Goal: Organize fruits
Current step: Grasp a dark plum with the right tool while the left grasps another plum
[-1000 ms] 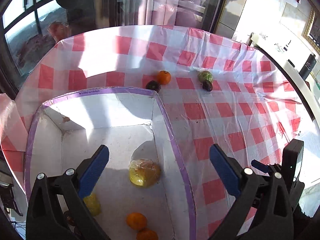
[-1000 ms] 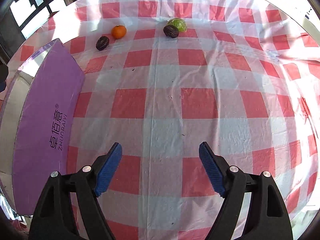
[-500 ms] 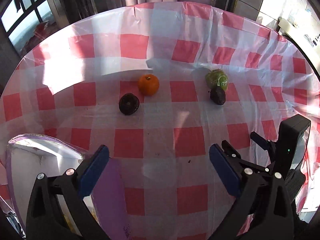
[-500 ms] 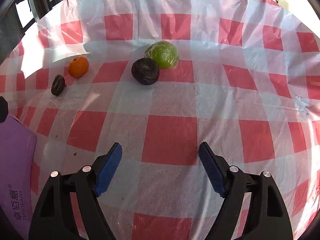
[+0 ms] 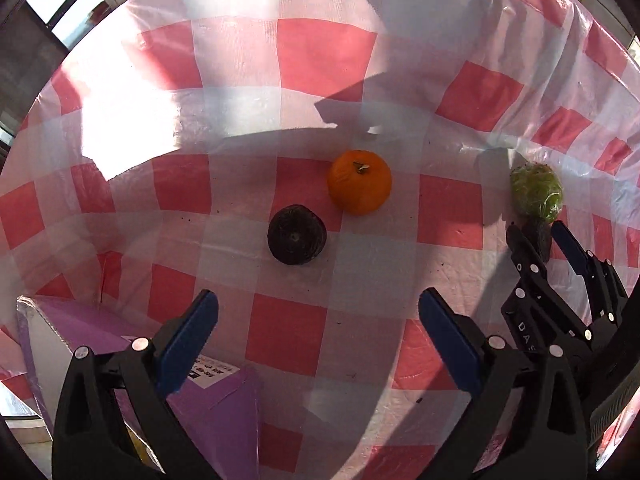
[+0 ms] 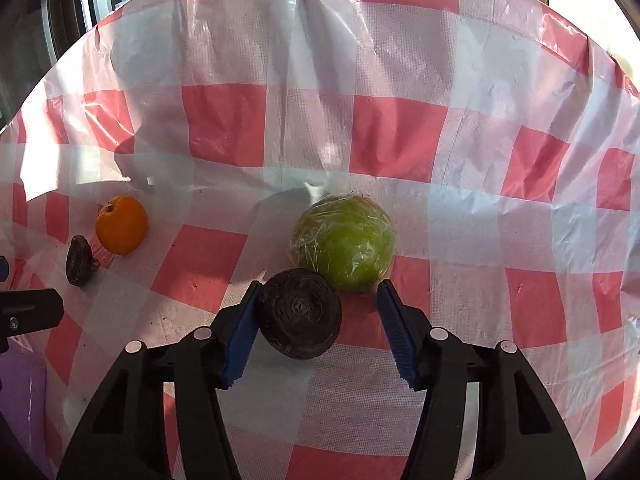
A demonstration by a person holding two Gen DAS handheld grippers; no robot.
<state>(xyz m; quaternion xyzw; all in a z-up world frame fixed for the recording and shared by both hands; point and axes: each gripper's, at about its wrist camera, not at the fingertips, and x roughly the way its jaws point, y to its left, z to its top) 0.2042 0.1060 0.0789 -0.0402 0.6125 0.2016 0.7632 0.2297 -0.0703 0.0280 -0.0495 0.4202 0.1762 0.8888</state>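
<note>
Closing my right gripper [image 6: 316, 320] around the dark wrinkled round fruit [image 6: 301, 313] on the red-and-white checked plastic cloth [image 6: 400, 140] over the counter. The fingers have just been drawing in with this fruit between them. The left blue pad [image 6: 240, 336] sits against the fruit's side; the right pad stands just clear of it, so nothing is clamped.

Landmark: this dark fruit.
- Green round fruit in clear wrap [image 6: 346, 242]: touching it on the far side, slightly right.
- Orange citrus with a stem nub [image 6: 121, 224]: well off to the left and farther back.
- Second dark wrinkled fruit [image 6: 80, 266]: just beside the orange, on its near left side.
- Purple cardboard box [image 5: 212, 396]: far left, near edge; only a corner shows.

My left gripper [image 5: 318, 334] hangs above the cloth with its fingers spread wide and empty, near side of the second dark fruit [image 5: 297, 234] and the orange [image 5: 359, 182]. From that view my right gripper [image 5: 540, 248] shows at the right edge, straddling the landmark fruit [image 5: 540, 236] below the green one [image 5: 536, 192].
</note>
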